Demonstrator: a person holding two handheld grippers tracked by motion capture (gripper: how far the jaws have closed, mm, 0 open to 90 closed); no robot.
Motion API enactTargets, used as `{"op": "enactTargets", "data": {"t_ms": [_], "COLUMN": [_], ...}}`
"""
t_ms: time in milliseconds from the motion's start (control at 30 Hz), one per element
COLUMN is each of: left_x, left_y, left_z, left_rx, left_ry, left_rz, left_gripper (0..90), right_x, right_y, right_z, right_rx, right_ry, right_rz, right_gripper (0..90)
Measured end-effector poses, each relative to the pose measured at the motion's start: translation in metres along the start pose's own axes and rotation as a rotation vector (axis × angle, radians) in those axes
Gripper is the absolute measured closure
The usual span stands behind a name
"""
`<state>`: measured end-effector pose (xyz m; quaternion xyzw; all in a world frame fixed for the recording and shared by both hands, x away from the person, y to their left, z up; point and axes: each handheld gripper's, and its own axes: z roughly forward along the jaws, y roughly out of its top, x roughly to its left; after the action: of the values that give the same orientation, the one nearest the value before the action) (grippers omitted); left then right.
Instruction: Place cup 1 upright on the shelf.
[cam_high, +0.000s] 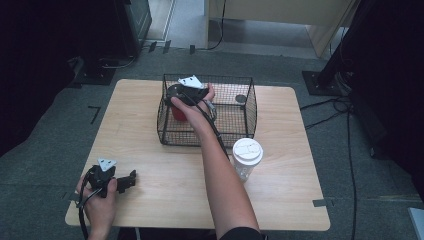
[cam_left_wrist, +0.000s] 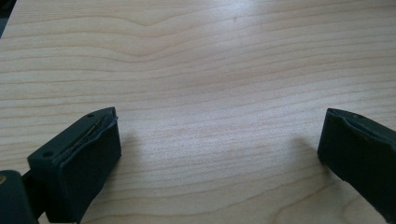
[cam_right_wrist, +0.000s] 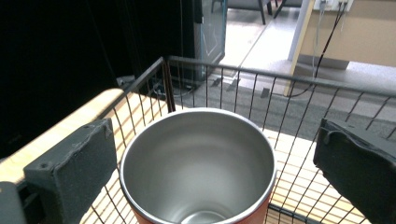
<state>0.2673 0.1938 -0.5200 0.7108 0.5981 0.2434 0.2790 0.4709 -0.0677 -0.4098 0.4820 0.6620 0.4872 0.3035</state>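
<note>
Left gripper (cam_high: 131, 180) rests idle at the table's (cam_high: 150, 210) 7 o'clock corner, jaws wide and empty. Right gripper (cam_right_wrist: 212, 154) – jaws spread, gripping nothing – hovers over the red steel-lined tumbler (cam_right_wrist: 198, 163), upright in the wire basket's (cam_high: 250, 107) 9 o'clock end – straight below.

Wooden table (cam_high: 150, 145): wire basket (cam_high: 248, 116), lidded cup (cam_high: 247, 158) on it.

Red cup (cam_right_wrist: 198, 163) with steel interior, upright, empty, inside wire basket (cam_right_wrist: 243, 77)
</note>
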Motion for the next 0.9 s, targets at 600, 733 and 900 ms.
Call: {"op": "enactTargets", "data": {"t_ms": [600, 733, 900], "left_x": [0.0, 0.0, 0.0], "left_y": [0.0, 0.0, 0.0], "left_z": [0.0, 0.0, 0.0], "left_rx": [-0.003, -0.003, -0.002], "left_ry": [0.001, 0.001, 0.0], "left_rz": [-0.001, -0.002, -0.001], "left_gripper": [0.0, 0.0, 0.0], "right_x": [0.012, 0.017, 0.02], "right_y": [0.011, 0.009, 0.005], "right_z": [-0.047, -0.064, -0.08], "right_rx": [-0.038, -0.03, -0.025], "right_ry": [0.027, 0.023, 0.037], "right_rz": [-0.028, -0.04, -0.061], "right_gripper": [0.0, 0.0, 0.0]}}
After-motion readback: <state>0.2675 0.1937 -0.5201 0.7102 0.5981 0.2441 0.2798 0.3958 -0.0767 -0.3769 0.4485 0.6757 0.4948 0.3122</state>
